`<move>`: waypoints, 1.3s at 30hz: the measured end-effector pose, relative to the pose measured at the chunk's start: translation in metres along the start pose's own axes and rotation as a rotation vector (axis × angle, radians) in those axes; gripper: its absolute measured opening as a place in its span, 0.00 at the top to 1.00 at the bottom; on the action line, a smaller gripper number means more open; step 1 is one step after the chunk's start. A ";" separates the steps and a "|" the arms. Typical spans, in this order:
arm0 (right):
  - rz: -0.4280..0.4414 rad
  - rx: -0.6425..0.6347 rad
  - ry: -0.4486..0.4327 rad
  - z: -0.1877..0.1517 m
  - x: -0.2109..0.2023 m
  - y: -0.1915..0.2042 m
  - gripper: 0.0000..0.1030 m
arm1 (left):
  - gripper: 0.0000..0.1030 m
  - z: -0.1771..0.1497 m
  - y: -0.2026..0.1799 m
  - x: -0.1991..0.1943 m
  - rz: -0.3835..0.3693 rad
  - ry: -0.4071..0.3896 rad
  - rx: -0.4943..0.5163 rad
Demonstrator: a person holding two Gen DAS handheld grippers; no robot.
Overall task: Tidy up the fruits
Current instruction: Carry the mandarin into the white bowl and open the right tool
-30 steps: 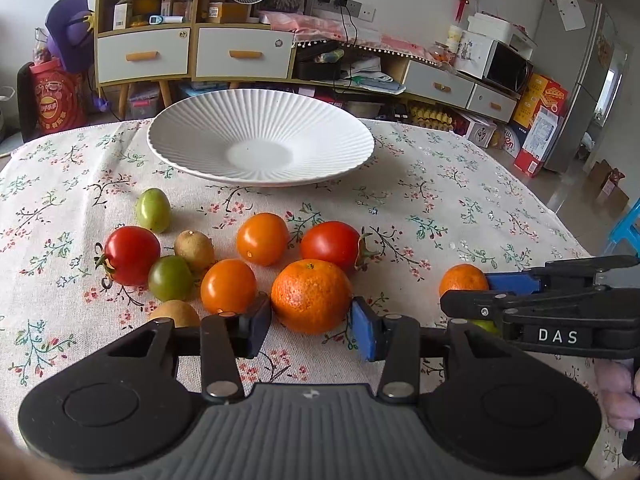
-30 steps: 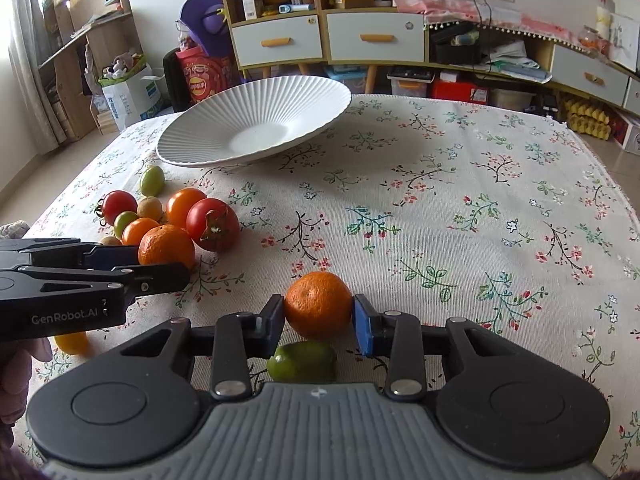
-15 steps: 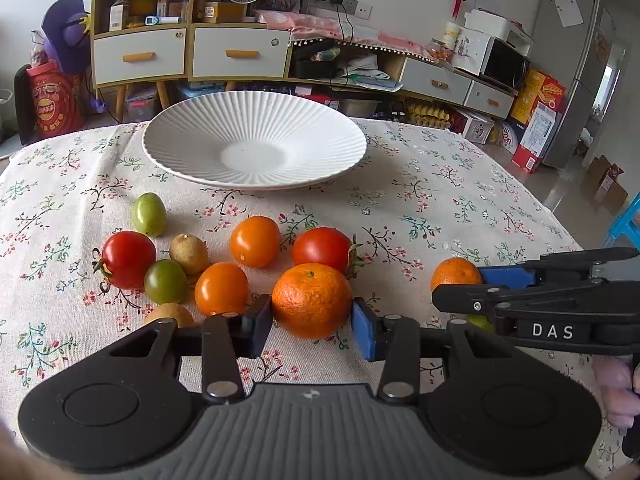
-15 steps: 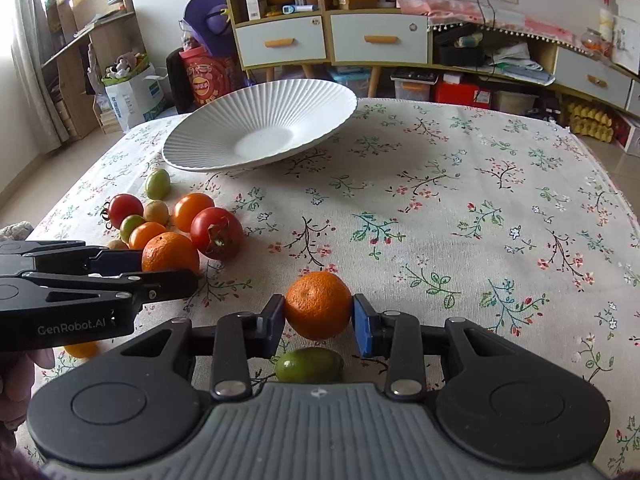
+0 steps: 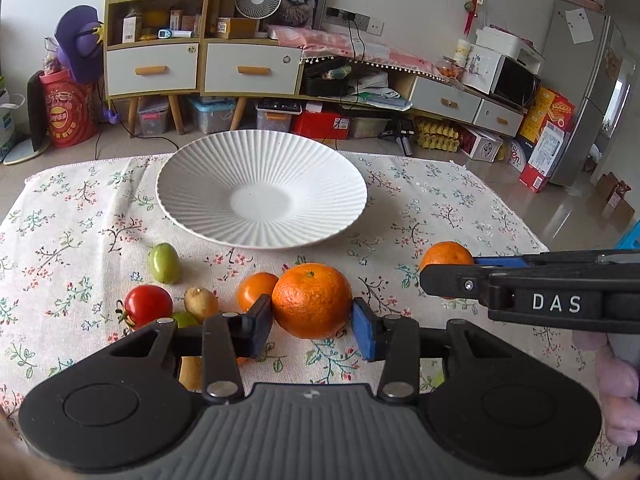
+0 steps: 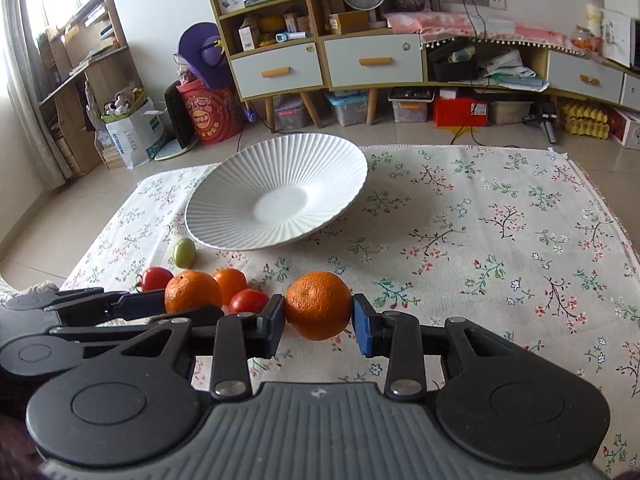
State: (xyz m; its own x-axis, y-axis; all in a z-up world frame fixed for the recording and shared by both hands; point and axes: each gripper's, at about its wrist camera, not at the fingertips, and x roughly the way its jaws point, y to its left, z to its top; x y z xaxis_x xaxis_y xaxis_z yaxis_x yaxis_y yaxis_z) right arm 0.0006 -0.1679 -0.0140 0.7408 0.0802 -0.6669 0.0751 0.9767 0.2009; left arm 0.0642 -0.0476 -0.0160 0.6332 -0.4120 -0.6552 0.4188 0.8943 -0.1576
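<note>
My left gripper (image 5: 312, 326) is shut on a large orange (image 5: 312, 300) and holds it clear of the floral cloth. Beside it my right gripper (image 5: 452, 270) is shut on a smaller orange (image 5: 446, 256). In the right wrist view, that smaller orange (image 6: 318, 306) sits between the blue pads of my right gripper (image 6: 318, 324). The left gripper (image 6: 188, 306) with its orange (image 6: 192, 292) shows at the left. A white ribbed plate (image 5: 260, 200) (image 6: 276, 196) stands beyond both, with nothing in it.
On the cloth below lie a green fruit (image 5: 163, 263), a red tomato (image 5: 148, 305), a brownish fruit (image 5: 200, 303) and an orange tomato (image 5: 256, 290). Another red tomato (image 6: 248, 300) lies near my left gripper. The table's far edge (image 6: 460, 147) runs behind the plate.
Both grippers have risen, each lifting its orange off the cloth. The green fruit under the right gripper has dropped out of view.
</note>
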 end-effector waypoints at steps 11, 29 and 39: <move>0.034 0.005 0.003 0.048 0.030 0.013 0.68 | 0.67 0.032 0.005 0.015 0.020 -0.052 0.087; 0.073 0.086 0.098 0.068 0.112 0.002 0.68 | 0.66 0.041 0.040 0.084 0.059 -0.013 0.071; 0.068 0.080 0.117 0.065 0.117 0.001 0.68 | 0.66 0.045 0.036 0.090 0.067 -0.016 0.114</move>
State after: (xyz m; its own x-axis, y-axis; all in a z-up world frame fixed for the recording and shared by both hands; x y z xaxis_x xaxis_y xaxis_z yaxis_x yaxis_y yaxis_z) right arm 0.1306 -0.1710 -0.0448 0.6633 0.1729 -0.7281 0.0839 0.9497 0.3019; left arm 0.1657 -0.0603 -0.0475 0.6720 -0.3554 -0.6497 0.4458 0.8947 -0.0283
